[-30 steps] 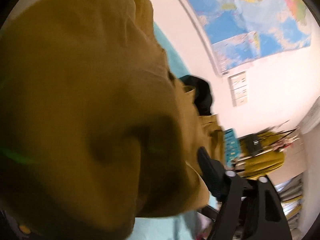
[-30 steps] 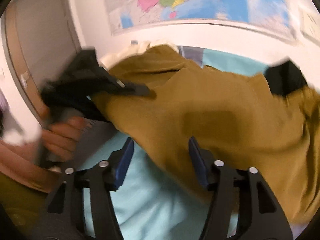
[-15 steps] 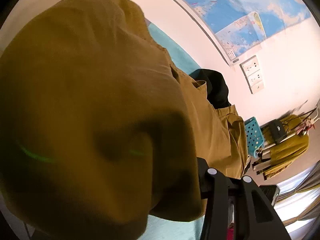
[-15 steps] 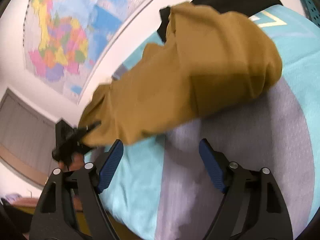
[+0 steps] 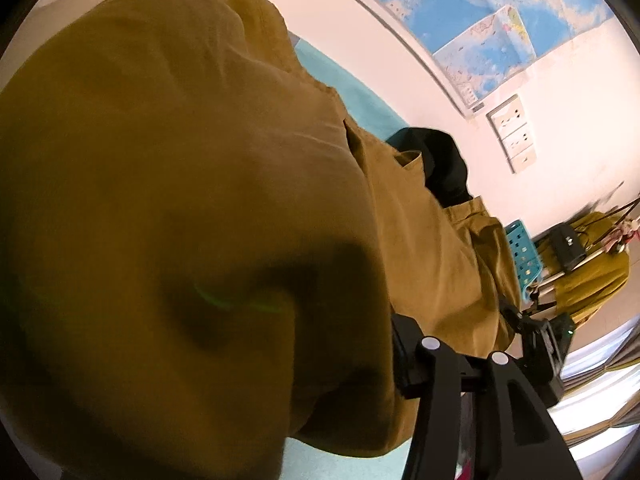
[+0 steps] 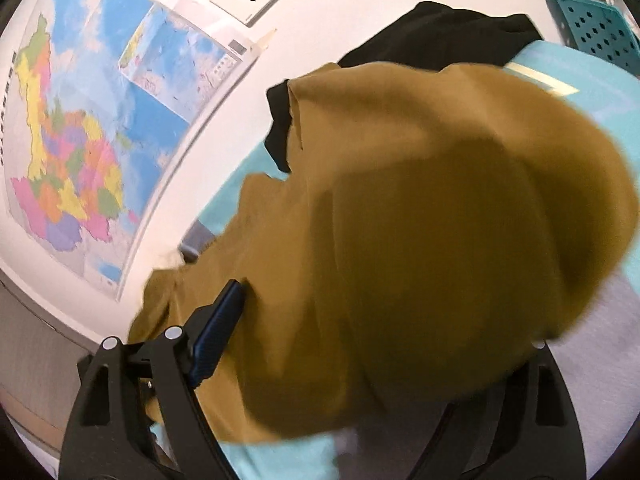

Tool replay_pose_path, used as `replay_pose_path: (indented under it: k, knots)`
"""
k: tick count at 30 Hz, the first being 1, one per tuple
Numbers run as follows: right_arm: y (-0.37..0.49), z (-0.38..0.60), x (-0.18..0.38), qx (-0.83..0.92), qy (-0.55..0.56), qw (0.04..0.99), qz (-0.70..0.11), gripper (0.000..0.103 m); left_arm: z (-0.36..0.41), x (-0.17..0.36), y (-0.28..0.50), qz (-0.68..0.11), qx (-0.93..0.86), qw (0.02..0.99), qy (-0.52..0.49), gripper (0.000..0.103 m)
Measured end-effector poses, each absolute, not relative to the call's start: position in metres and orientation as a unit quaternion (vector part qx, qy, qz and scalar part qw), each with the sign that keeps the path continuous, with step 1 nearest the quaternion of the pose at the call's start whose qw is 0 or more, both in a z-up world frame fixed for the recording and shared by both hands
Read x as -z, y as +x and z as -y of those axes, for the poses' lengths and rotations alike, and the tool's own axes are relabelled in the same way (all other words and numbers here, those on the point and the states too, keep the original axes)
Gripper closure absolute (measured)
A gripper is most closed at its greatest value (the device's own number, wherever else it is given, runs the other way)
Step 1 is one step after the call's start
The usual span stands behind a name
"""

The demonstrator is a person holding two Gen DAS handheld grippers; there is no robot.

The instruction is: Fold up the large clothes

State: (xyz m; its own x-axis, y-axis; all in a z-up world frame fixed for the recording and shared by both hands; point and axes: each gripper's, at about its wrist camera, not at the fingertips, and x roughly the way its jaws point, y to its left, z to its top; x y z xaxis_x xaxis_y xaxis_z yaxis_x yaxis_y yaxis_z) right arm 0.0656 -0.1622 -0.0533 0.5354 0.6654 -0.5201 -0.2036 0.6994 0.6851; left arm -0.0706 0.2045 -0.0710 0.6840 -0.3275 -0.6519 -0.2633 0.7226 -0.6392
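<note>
in the left wrist view the mustard-brown garment bulges right up against the lens, draped over the left gripper so that only one black finger shows at the lower right. its jaws are opening, and the cloth sits bunched between them; whether the pads still press it i cannot tell. in the right wrist view the same garment billows over the right gripper; the blue pad of one finger lies against the cloth edge, the other finger is mostly covered. these jaws are opening wide, with fabric in the gap but not pinched. beyond, the garment stretches across a turquoise and grey bed sheet. a black garment lies past it, touching its far edge. further off stand a blue perforated basket, wall sockets and a wall map.
</note>
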Motion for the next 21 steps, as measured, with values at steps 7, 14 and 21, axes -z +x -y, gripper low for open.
replay_pose_path:
  k: [7,14,21]
  knots:
    - [0.081,0.148,0.054,-0.291,0.27,0.824,-0.404,0.036,-0.198,0.067,-0.067,-0.408,0.007,0.844,-0.349,0.046]
    - [0.082,0.16,0.064,-0.312,0.262,0.808,-0.427,0.062,-0.174,0.05,-0.068,-0.414,-0.054,0.876,-0.24,0.047]
    - [0.083,0.155,0.062,-0.317,0.247,0.809,-0.43,0.056,-0.18,0.06,-0.062,-0.419,-0.051,0.872,-0.248,0.04]
